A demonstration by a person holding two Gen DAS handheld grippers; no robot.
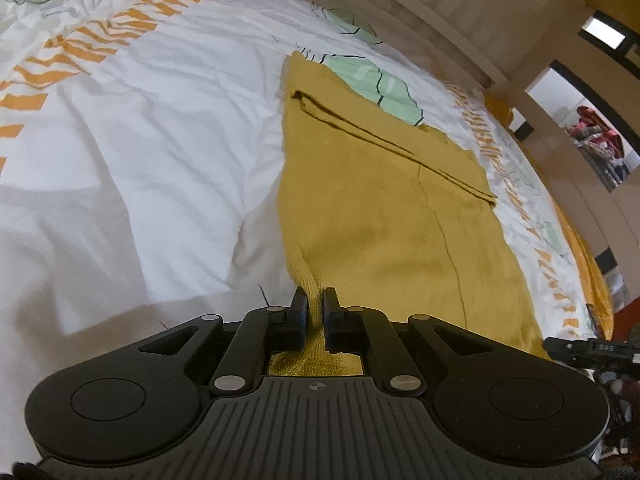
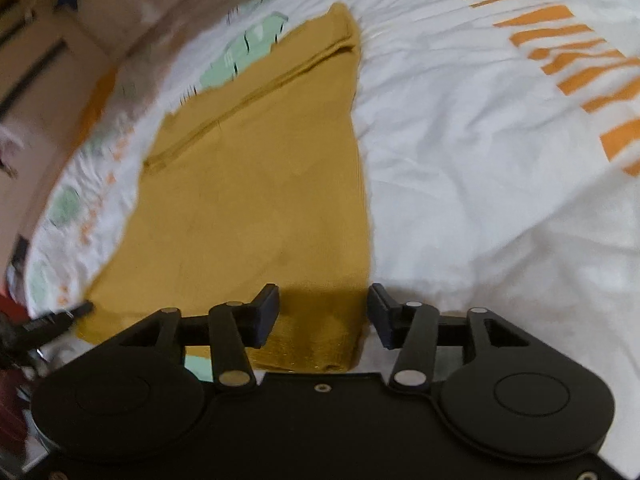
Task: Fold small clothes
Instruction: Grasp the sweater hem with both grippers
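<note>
Rumpled white bedsheet (image 1: 160,152), flat mustard knit garment (image 1: 380,220)

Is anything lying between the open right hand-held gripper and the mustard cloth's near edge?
Nothing visible. The right hand-held gripper stands open directly over the near edge of the mustard-yellow knitted garment, only white bedsheet beside it.

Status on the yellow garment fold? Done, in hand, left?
Done: the mustard garment lies flat on the white bedsheet, one strip already folded across it. In hand: the left tool is pinched on its near ribbed edge; the right tool sits open over the other near corner. Left: grip there and fold over.
</note>
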